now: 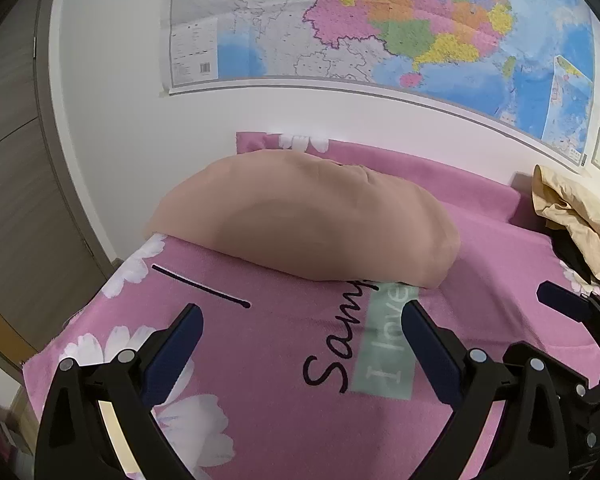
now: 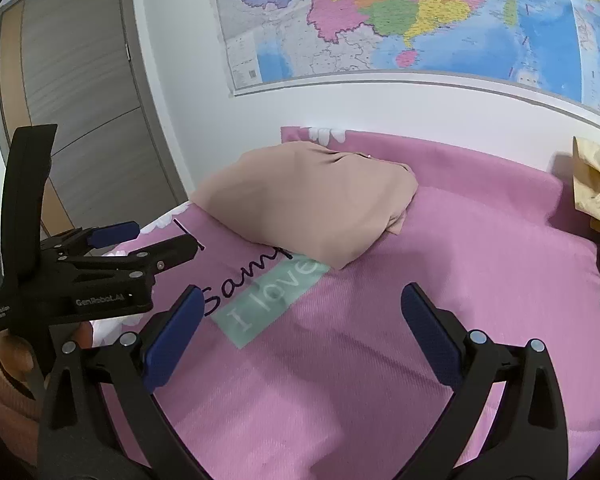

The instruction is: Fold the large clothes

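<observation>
The left gripper (image 1: 302, 330) has its jaws spread wide with nothing between them, its blue pads (image 1: 178, 350) facing each other and tilted downward. The right gripper (image 2: 302, 312) is likewise wide apart and empty, also angled down. In the right wrist view the left gripper sits just beside the right one's left jaw, held by a hand (image 2: 18, 350) partly hidden below it, with a pink sleeve (image 2: 4, 412).

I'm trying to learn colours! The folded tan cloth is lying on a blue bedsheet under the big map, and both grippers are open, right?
Almost. The bedsheet is pink, not blue, as the right wrist view shows. The folded tan cloth does lie on it under the map, and both the left gripper and right gripper are open.
</observation>
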Motion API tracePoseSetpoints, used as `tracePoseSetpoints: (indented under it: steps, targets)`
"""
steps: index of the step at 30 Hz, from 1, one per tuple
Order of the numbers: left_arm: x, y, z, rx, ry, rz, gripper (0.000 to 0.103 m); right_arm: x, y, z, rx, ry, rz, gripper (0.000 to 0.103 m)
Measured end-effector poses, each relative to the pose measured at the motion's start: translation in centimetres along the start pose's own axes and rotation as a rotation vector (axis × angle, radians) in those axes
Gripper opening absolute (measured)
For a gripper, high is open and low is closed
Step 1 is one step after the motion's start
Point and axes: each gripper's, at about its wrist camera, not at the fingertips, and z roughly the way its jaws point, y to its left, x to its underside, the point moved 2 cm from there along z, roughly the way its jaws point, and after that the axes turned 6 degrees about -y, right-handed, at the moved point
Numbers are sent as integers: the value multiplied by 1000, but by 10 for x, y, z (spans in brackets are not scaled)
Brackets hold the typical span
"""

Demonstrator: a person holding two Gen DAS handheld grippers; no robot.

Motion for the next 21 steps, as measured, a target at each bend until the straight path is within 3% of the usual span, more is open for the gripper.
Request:
tracePoseSetpoints:
  steps: [21]
  targets:
    - [7,5,-11,-2,3,-14,96,3,7,-9,-8,-4,-3,97]
